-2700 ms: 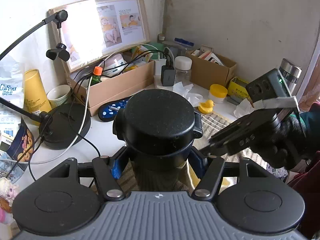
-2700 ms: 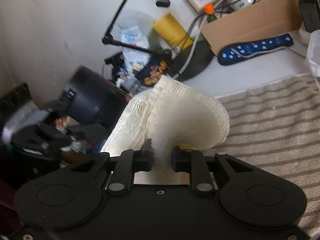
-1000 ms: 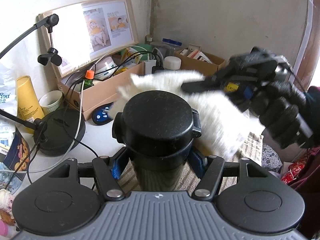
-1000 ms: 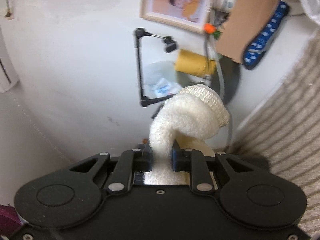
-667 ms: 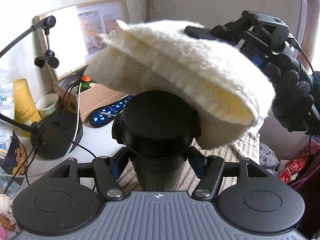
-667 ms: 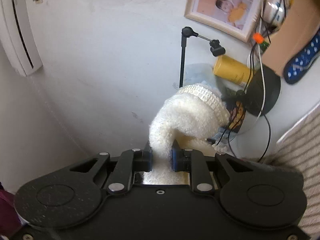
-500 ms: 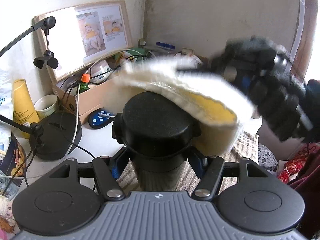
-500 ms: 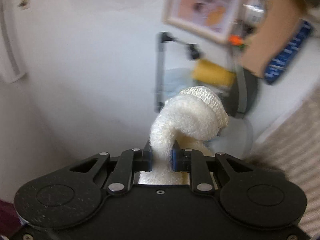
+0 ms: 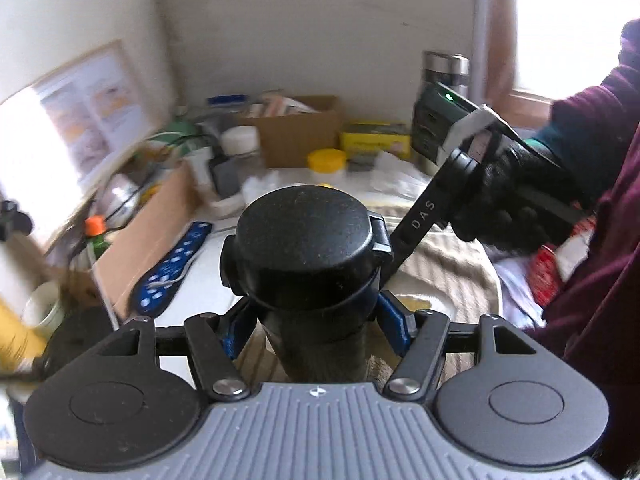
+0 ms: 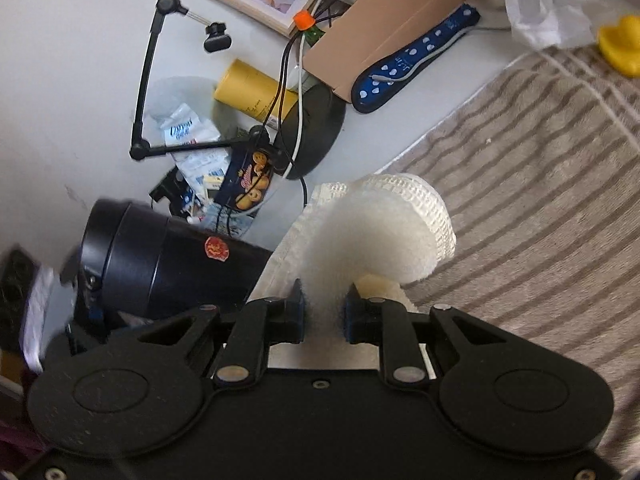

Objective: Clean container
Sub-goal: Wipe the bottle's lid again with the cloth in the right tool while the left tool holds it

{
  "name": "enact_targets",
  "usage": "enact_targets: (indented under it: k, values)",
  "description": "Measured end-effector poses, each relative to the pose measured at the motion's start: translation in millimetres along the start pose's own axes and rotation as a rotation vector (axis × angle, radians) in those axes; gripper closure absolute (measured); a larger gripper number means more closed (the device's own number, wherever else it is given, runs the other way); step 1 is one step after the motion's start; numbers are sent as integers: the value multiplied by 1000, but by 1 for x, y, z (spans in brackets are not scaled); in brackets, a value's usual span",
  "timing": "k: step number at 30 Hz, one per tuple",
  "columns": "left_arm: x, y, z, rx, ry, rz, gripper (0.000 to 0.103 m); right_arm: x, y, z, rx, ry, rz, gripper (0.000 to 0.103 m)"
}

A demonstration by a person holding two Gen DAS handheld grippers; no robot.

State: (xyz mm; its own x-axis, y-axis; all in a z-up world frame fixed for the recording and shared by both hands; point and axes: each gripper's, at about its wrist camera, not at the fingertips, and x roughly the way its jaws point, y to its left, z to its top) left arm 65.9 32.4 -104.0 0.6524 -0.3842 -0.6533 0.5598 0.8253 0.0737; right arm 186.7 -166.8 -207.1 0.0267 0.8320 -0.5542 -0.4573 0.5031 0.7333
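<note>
A black flask with a round black lid (image 9: 304, 244) stands between the blue pads of my left gripper (image 9: 315, 330), which is shut on its body. In the right wrist view the flask (image 10: 168, 268) lies at the lower left with a red sticker on its side. My right gripper (image 10: 323, 312) is shut on a folded white sponge cloth (image 10: 376, 232), which bulges over the fingers just right of the flask's body. In the left wrist view a black-gloved hand (image 9: 508, 204) holds the right gripper beside the lid, its fingertips hidden behind the flask.
A beige striped towel (image 10: 540, 200) covers the table under both grippers. Around it are a cardboard box (image 9: 296, 128), a blue dotted power strip (image 10: 416, 60), a yellow duck (image 10: 622, 44), a lamp's black base (image 10: 316, 128) and a steel thermos (image 9: 444, 76).
The sponge cloth swept over the flask's lid and has come down beside the flask's body, out of the left wrist view. The left gripper has rolled with the flask still in it.
</note>
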Motion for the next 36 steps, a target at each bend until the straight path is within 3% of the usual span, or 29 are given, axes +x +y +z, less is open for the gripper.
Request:
enact_targets:
  k: [3, 9, 14, 18, 21, 30, 36]
  values:
    - [3, 0, 5, -61, 18, 29, 36, -3, 9, 4, -32, -23, -13, 86]
    - [-3, -7, 9, -324, 56, 203, 31, -17, 30, 14, -78, -92, 30, 86]
    - [-21, -12, 15, -489, -33, 256, 31, -25, 45, 21, -124, -93, 95, 85]
    - [-20, -21, 17, -420, -39, 320, 38, -24, 51, 24, -170, -68, 102, 85]
    - [-23, -20, 13, -385, -43, 311, 39, -32, 55, 27, -190, -73, 134, 86]
    - [-25, -30, 10, -315, -58, 287, 39, -61, 82, 46, -258, -126, 354, 86]
    - [-25, -34, 9, -312, -61, 293, 39, -35, 57, 42, -175, -89, 329, 86]
